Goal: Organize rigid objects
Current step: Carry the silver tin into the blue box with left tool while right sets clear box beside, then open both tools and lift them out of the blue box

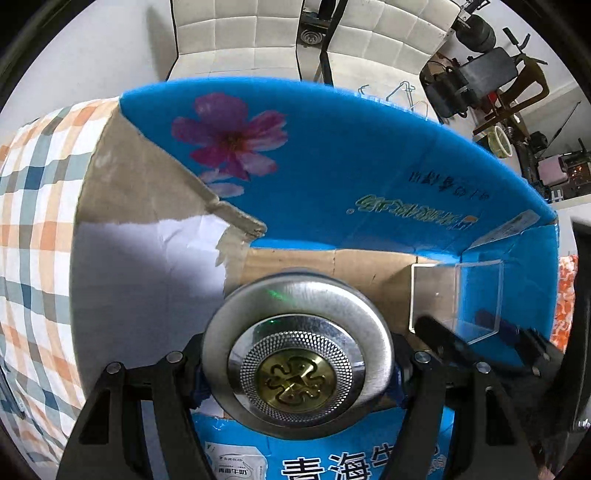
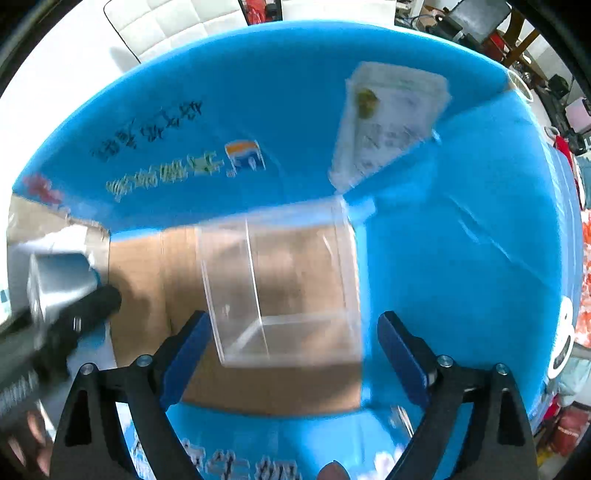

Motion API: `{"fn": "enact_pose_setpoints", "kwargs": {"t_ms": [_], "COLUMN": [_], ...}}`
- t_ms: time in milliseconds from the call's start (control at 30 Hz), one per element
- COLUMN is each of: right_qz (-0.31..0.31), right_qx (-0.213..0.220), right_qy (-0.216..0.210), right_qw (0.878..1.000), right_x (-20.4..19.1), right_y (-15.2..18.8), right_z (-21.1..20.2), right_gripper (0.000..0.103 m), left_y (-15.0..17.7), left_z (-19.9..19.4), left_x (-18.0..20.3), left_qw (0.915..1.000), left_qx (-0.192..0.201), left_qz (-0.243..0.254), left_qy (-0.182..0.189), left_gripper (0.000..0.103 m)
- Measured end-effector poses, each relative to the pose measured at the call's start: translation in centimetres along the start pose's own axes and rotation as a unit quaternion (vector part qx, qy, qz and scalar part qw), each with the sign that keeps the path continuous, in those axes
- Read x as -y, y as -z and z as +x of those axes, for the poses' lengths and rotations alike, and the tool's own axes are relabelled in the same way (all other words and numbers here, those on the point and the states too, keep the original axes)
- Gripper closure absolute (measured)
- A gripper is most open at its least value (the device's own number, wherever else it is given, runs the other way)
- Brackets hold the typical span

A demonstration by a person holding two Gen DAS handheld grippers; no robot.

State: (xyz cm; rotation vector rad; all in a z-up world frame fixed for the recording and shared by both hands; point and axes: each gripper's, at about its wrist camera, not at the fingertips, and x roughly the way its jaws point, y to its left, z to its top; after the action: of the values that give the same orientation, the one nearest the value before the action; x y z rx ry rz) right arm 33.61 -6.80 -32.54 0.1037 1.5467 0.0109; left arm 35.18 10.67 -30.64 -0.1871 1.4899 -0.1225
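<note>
My left gripper is shut on a round silver metal tin with a gold emblem on its lid, held over the open blue cardboard box. The tin also shows at the left of the right wrist view. A clear acrylic box stands on the box's brown floor at the right; in the right wrist view it lies just ahead of my right gripper, whose blue pads stand wide apart, open and not touching it.
The blue box rests on a checked cloth. A white paper sheet lies in its left part. A label sticks to the far flap. White chairs and cluttered gear stand behind.
</note>
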Motion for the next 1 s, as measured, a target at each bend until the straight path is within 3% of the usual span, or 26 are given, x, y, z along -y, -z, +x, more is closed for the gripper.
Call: {"fn": "enact_pose_setpoints", "kwargs": {"t_ms": [233, 467, 733, 900, 1000], "right_qz": [-0.017, 0.006, 0.017, 0.020, 0.016], "right_qx": [-0.021, -0.022, -0.015, -0.002, 0.014], "right_qy": [0.021, 0.013, -0.002, -0.009, -0.005], "right_qw": [0.999, 1.000, 1.000, 1.000, 1.000], "right_x": [-0.4, -0.9, -0.8, -0.5, 0.1], "right_y": [1.8, 0.9, -2.3, -2.7, -2.6], "right_z": [0.4, 1.9, 1.8, -0.1, -1.9], "right_gripper": [0.009, 0.009, 0.009, 0.006, 0.005], "left_y": [-1.1, -2.2, -2.3, -2.3, -1.7], "left_z": [2.6, 4.1, 4.1, 0.8, -2.0], "left_x": [0.7, 4.1, 4.0, 4.6, 4.8], "left_qw": [0.9968, 0.9952, 0.9949, 0.9968, 0.9963], "left_qx": [-0.060, -0.076, -0.085, -0.042, -0.010], "left_qz": [0.003, 0.050, 0.049, 0.067, 0.078], "left_qy": [0.053, 0.036, 0.022, -0.015, -0.036], "left_gripper": [0.034, 0.034, 0.032, 0.003, 0.002]}}
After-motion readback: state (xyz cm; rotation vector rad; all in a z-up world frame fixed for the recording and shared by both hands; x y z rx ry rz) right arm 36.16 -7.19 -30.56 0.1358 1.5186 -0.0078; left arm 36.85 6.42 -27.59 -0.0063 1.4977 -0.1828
